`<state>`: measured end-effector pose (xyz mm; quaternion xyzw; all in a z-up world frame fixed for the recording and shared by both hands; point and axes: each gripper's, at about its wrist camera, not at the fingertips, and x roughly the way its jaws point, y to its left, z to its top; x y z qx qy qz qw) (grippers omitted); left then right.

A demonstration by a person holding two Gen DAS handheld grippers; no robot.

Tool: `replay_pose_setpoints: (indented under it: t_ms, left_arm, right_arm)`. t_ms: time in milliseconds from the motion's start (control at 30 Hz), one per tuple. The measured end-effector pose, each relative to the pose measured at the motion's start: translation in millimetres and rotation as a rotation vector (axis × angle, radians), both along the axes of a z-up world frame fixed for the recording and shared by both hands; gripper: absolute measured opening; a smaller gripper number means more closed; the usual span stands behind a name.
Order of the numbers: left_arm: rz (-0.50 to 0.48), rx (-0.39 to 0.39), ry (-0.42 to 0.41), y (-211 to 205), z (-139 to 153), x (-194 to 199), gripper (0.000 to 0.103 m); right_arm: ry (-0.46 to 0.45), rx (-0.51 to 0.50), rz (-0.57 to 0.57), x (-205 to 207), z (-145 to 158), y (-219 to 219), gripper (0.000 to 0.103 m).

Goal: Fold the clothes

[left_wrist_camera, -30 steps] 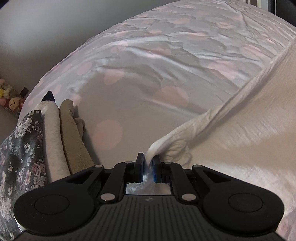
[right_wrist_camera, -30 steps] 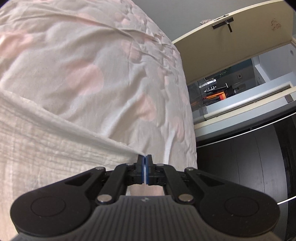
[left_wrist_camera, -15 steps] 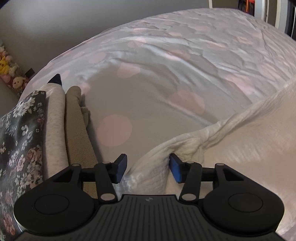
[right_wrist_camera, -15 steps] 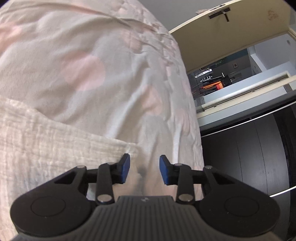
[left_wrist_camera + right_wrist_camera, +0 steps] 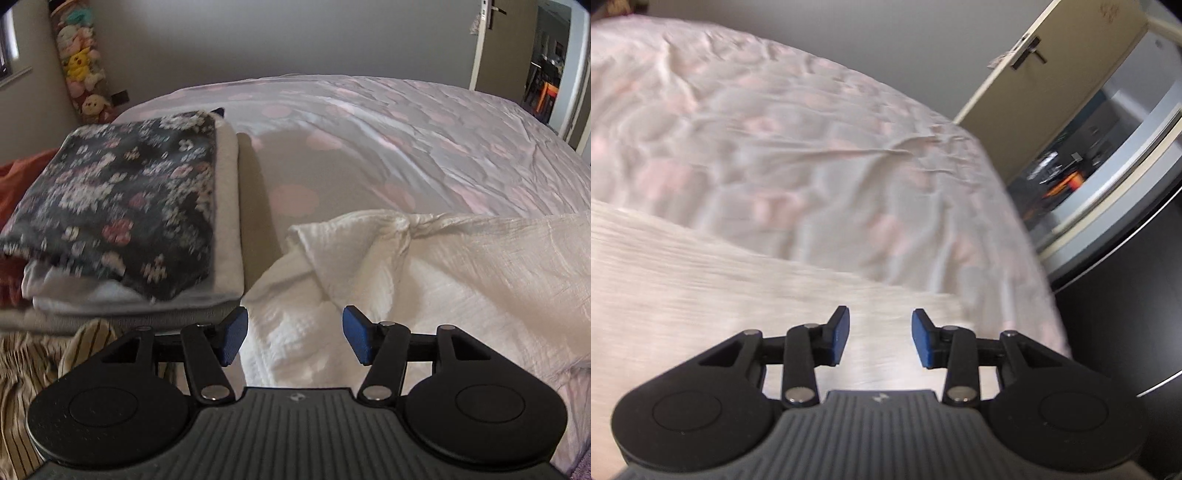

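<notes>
A white crinkled garment lies folded over on the bed, its left corner bunched and knotted-looking. My left gripper hovers above that corner, its jaws opening, and nothing is pinched between the blue pads. In the right wrist view the same white garment spreads across the lower left. My right gripper hangs above the garment's right edge, its jaws also opening, with only cloth lying below the gap.
A stack of folded clothes topped by a dark floral piece sits to the left on the bed. Striped fabric lies at the near left. The pink-dotted bedspread stretches beyond. An open door and a dark cabinet stand to the right.
Both grippers let go of the white garment's corners, spread their jaws and drew back and up. The left view now takes in the folded stack and the far wall.
</notes>
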<state>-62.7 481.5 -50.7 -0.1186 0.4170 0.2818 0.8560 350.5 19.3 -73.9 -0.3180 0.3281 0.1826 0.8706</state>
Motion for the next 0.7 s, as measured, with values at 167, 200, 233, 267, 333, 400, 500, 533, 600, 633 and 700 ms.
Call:
replay_pose_setpoints:
  t_ms: [167, 200, 233, 267, 333, 400, 500, 533, 600, 633, 700]
  left_arm:
    - [0.16, -0.103, -0.061, 10.0, -34.3, -36.0, 0.055]
    - [0.176, -0.131, -0.074, 13.2, -40.7, -41.1, 0.055]
    - [0.192, -0.159, -0.087, 16.3, -47.0, -46.2, 0.055]
    - [0.204, -0.184, -0.1, 18.6, -51.9, -50.5, 0.055]
    - [0.199, -0.226, -0.112, 20.4, -60.4, -53.1, 0.055]
    - [0.187, -0.254, -0.113, 21.9, -68.0, -53.7, 0.053]
    - [0.172, -0.304, -0.114, 28.9, -76.1, -52.7, 0.031]
    - [0.161, -0.298, -0.112, 28.8, -76.3, -51.1, 0.025]
    - [0.143, -0.25, -0.101, 24.8, -74.2, -47.7, 0.02]
    - [0.135, -0.209, -0.092, 21.2, -72.0, -45.9, 0.019]
    - [0.123, -0.138, -0.091, 14.9, -67.2, -44.2, 0.019]
  right_arm:
    - [0.18, 0.205, 0.02, -71.8, 4.7, 34.2, 0.041]
    - [0.216, 0.244, 0.024, -87.7, 3.8, 41.8, 0.044]
    - [0.245, 0.267, 0.034, -101.8, 1.5, 49.7, 0.047]
    - [0.27, 0.286, 0.038, -113.2, -1.6, 56.8, 0.048]
    - [0.33, 0.336, 0.024, -134.7, -11.0, 68.8, 0.049]
    - [0.403, 0.396, 0.001, -151.7, -22.3, 76.8, 0.049]
    - [0.467, 0.453, -0.028, -173.2, -41.2, 88.2, 0.049]
    - [0.48, 0.465, -0.03, -179.6, -47.9, 91.1, 0.048]
    - [0.499, 0.482, -0.033, -190.8, -59.9, 96.0, 0.047]
    - [0.501, 0.477, -0.028, -193.5, -65.0, 98.2, 0.047]
    - [0.493, 0.44, -0.023, -194.5, -71.3, 104.0, 0.047]
